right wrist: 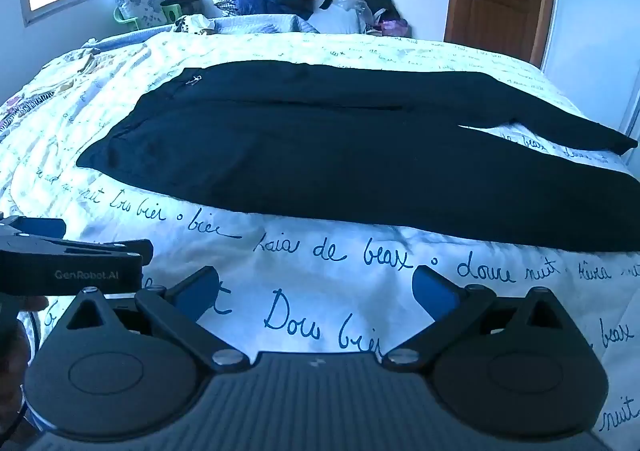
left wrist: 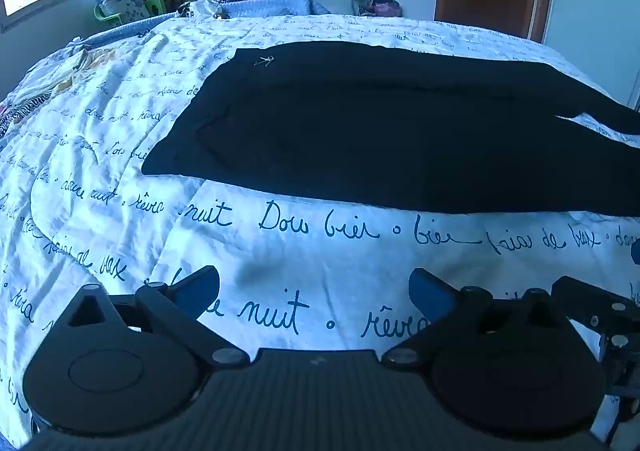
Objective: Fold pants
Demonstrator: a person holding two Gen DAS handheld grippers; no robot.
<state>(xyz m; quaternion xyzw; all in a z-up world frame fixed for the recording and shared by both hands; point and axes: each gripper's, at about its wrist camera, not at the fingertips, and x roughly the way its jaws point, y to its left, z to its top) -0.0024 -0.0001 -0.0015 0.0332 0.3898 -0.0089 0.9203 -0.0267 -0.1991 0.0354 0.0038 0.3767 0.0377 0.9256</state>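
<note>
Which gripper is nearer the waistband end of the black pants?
Left. The left gripper hovers open off the near edge, close to the waistband end of the black pants. The right gripper, also open, sits further toward the legs.

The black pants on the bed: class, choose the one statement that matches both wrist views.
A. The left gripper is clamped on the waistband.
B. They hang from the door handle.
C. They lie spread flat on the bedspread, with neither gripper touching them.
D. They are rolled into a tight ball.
C. The black pants lie flat on the printed bedspread, while the left gripper and right gripper stand open short of the near edge.
</note>
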